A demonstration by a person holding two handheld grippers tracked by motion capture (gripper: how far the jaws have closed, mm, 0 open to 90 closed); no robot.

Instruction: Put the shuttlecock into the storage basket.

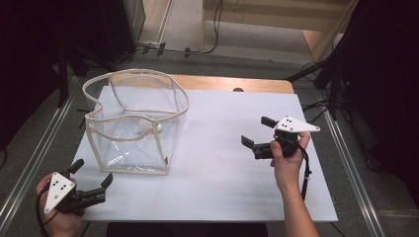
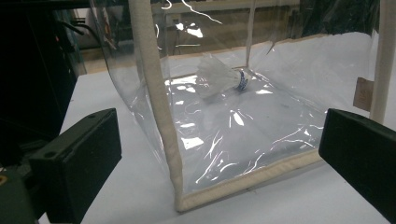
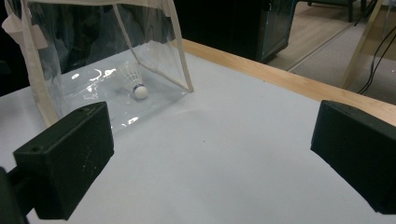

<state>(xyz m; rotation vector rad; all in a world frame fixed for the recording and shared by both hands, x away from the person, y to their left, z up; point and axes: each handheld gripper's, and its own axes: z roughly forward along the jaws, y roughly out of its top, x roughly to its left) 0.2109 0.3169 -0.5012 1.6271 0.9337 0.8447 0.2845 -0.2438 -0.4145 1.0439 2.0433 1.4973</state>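
A clear plastic bag (image 1: 133,123) with cream fabric edging stands open-topped on the white table (image 1: 222,163), left of centre. A white shuttlecock (image 1: 154,128) lies on its side on the bag's floor (image 2: 222,77) (image 3: 134,81). My left gripper (image 1: 92,179) is open at the table's near left corner, jaws pointing at the bag's near corner seam (image 2: 159,107) with nothing between them. My right gripper (image 1: 257,131) is open at mid right, held in a hand, jaws pointing left toward the bag (image 3: 107,56) and well apart from it.
A wooden strip (image 1: 232,84) runs along the table's far edge. Metal rails (image 1: 346,158) flank the table on both sides. Dark stands and cables (image 1: 163,48) sit on the floor beyond. A small tan tag (image 2: 363,93) hangs on the bag's corner.
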